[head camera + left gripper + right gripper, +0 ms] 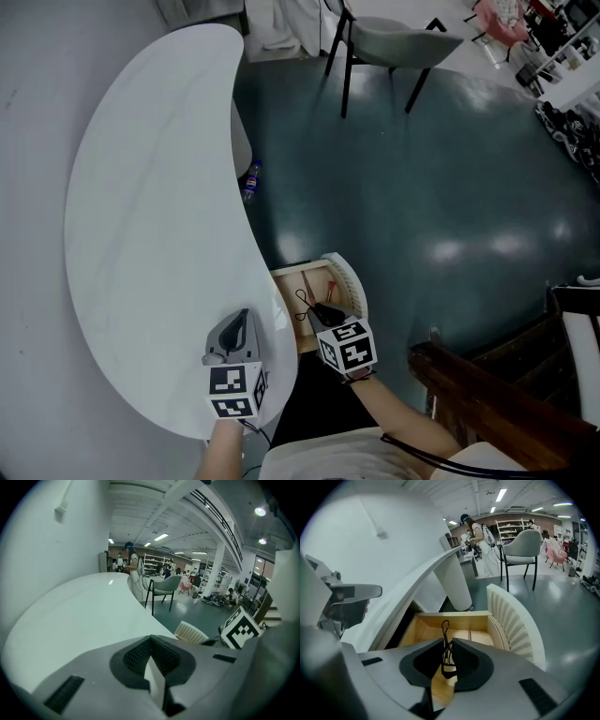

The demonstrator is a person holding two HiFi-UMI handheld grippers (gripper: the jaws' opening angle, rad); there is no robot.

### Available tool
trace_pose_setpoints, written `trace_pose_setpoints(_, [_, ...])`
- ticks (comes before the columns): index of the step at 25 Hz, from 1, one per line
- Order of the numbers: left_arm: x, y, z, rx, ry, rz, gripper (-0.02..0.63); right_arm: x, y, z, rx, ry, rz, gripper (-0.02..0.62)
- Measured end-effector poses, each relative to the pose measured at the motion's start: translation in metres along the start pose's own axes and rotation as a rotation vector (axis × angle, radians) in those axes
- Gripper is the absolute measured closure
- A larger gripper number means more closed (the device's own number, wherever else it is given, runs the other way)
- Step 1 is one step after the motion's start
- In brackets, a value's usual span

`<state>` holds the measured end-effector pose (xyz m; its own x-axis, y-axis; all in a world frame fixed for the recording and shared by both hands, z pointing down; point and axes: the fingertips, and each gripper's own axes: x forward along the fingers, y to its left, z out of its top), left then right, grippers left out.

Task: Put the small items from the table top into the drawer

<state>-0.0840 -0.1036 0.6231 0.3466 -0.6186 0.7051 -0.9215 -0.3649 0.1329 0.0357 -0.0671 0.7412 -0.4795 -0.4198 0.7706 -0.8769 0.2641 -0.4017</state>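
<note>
- The right gripper's (449,645) jaws pinch a black binder clip (448,660) by its body. One wire handle loop stands up past the jaw tips.
- The clip hangs in the air over the open drawer (454,617), apart from its floor.
- The head view shows the same: the right gripper (323,312) reaches over the drawer (286,281), with the binder clip (305,302) at its tip above the wooden inside.
- The drawer is pulled out from under the counter's (159,187) curved edge. It is a pale wood box behind a white ribbed front (513,620), which curves outward.
- A thin reddish item (330,285) lies lengthwise on the drawer floor, close to the ribbed front. What it is cannot be told.
- The left gripper's (151,644) jaws are pressed together.
- In the head view the left gripper (239,333) hovers over the near end of the counter, just beside the drawer corner.
- From the left gripper view, the right gripper's marker cube (240,627) shows beside the ribbed front (190,631).
- On the dark floor beyond the drawer, a small bottle (249,181) lies by the counter's base, and a grey chair (394,42) stands further off.
</note>
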Motion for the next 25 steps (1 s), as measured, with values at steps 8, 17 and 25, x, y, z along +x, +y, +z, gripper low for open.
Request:
trace_pose_setpoints(8, [0.014, -0.007, -0.002, 0.015, 0.017, -0.015, 0.588, 0.030, -0.013, -0.016, -0.002, 0.072, -0.014, 0.526])
trace_pose_setpoints(17, [0.019, -0.007, -0.005, -0.015, 0.026, -0.033, 0.588, 0.050, -0.004, -0.013, -0.016, 0.080, 0.006, 0.526])
trace_pose_setpoints(25, [0.024, -0.004, -0.003, -0.018, 0.031, -0.042, 0.588, 0.069, -0.011, -0.016, 0.025, 0.098, 0.012, 0.526])
